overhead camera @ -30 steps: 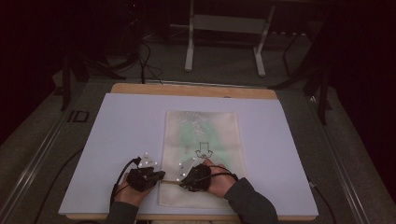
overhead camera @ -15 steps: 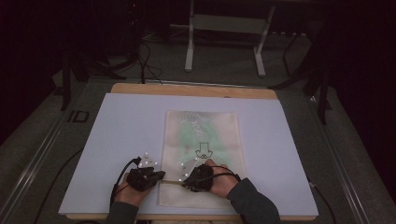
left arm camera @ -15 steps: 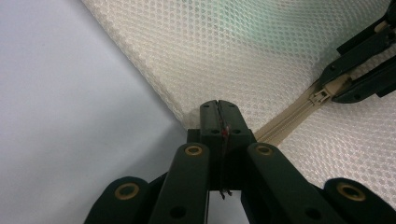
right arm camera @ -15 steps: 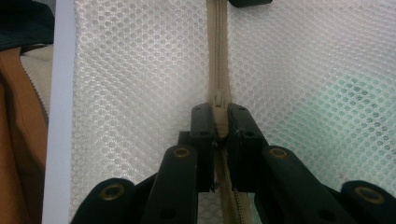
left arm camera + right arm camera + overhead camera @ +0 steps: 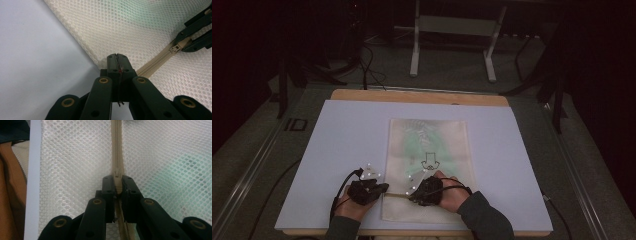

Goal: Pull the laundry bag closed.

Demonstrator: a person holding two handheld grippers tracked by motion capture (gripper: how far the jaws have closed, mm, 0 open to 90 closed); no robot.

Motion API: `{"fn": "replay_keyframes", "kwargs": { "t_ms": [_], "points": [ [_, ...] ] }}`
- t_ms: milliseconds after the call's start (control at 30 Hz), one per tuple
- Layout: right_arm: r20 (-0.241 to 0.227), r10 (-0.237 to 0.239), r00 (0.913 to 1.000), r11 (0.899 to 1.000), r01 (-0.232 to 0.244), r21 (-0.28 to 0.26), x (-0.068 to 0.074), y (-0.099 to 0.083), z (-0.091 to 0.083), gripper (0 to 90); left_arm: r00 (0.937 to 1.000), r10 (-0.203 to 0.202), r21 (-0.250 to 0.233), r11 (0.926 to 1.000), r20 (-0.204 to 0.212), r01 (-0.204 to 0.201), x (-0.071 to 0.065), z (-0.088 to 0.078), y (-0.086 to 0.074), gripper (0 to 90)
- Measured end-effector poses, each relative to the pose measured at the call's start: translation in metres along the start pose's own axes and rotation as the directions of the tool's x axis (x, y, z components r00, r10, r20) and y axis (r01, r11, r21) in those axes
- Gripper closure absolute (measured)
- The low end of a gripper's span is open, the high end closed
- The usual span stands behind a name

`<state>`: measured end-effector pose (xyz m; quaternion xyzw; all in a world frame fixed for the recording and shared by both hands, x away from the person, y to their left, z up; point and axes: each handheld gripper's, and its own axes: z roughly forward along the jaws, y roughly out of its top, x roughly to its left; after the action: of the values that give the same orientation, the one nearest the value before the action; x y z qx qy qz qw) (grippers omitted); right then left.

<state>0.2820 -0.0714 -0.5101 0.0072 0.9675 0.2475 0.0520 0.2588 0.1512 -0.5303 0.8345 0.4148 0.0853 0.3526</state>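
A cream mesh bag (image 5: 428, 145) lies flat on the white board (image 5: 342, 150), with something pale green inside and a dark outline drawing (image 5: 429, 161) showing through. Its beige zipper (image 5: 116, 145) runs across the near end. My left gripper (image 5: 384, 188) is shut on the bag's left edge (image 5: 100, 37), where the zipper ends (image 5: 117, 56). My right gripper (image 5: 412, 195) is shut on the zipper pull (image 5: 117, 175). In the left gripper view, the right gripper (image 5: 192, 37) holds the pull (image 5: 175, 48) a short way along the zipper.
The white board rests on a wooden table (image 5: 417, 95), and its near edge (image 5: 412, 231) is just behind both hands. The person's dark sleeve (image 5: 484, 215) lies across the bag's near right corner. A metal stand (image 5: 452, 30) and cables (image 5: 367, 65) are on the floor beyond the table.
The right gripper has edged slightly left along the zipper toward the left gripper. The left gripper and the bag have stayed put.
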Motion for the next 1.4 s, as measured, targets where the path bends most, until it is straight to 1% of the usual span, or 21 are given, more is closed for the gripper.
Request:
{"fn": "replay_keyframes", "kwargs": {
  "t_ms": [233,533,1133,1233,1400],
  "points": [
    [0.001,-0.010,1.0000,1.000,0.010,0.006,0.000,0.000,0.000,82.4,1.0000,-0.001,0.000,1.0000,0.000,0.001,0.000,0.000,0.000,89.5],
    [0.001,-0.001,1.0000,1.000,0.001,0.009,0.000,-0.003,-0.003,82.4,1.0000,-0.002,0.000,1.0000,-0.001,0.002,0.000,0.000,0.000,89.5],
    [0.006,-0.004,1.0000,1.000,0.004,0.014,0.000,-0.009,-0.008,82.4,1.0000,-0.004,0.001,1.0000,-0.001,0.004,0.000,0.000,0.000,89.5],
    [0.005,0.004,1.0000,1.000,-0.004,0.015,0.000,-0.011,-0.009,82.4,1.0000,-0.002,0.002,1.0000,-0.002,0.002,0.000,0.000,0.000,89.5],
    [0.008,0.003,1.0000,1.000,-0.003,0.014,0.000,-0.013,-0.011,82.4,1.0000,-0.002,0.002,1.0000,-0.001,0.002,0.000,0.000,0.000,89.5]
  ]
}}
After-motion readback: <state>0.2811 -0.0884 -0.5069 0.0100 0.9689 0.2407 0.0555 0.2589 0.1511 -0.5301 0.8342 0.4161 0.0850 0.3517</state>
